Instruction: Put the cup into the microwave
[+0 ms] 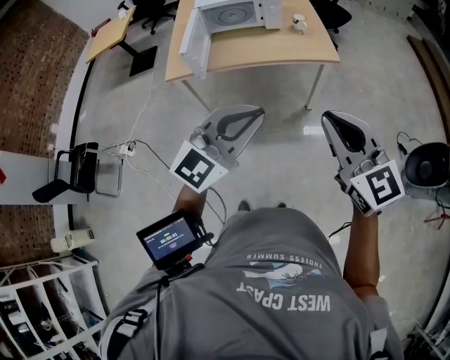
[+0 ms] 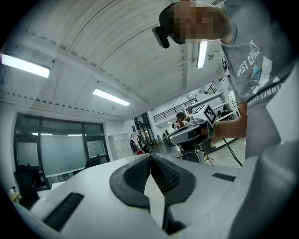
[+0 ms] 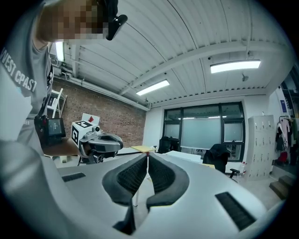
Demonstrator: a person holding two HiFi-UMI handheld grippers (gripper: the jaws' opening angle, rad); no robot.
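Head view: I'm seeing a small white cup (image 1: pixel 299 22) sitting on the wooden table (image 1: pixel 281 53), just right of the open-doored microwave (image 1: pixel 235 14), well apart from left gripper (image 1: pixel 259 111) and right gripper (image 1: pixel 326 117). Left gripper view: jaws pressing together, empty. Right gripper view: same, closed on nothing.

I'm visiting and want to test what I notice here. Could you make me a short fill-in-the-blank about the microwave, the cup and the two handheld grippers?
1. The microwave on the table has its door ____.
2. In the head view, the cup stands on the table to the ____ of the microwave.
3. The left gripper and the right gripper both have their jaws ____, with nothing between them.

Missing words: open; right; shut.
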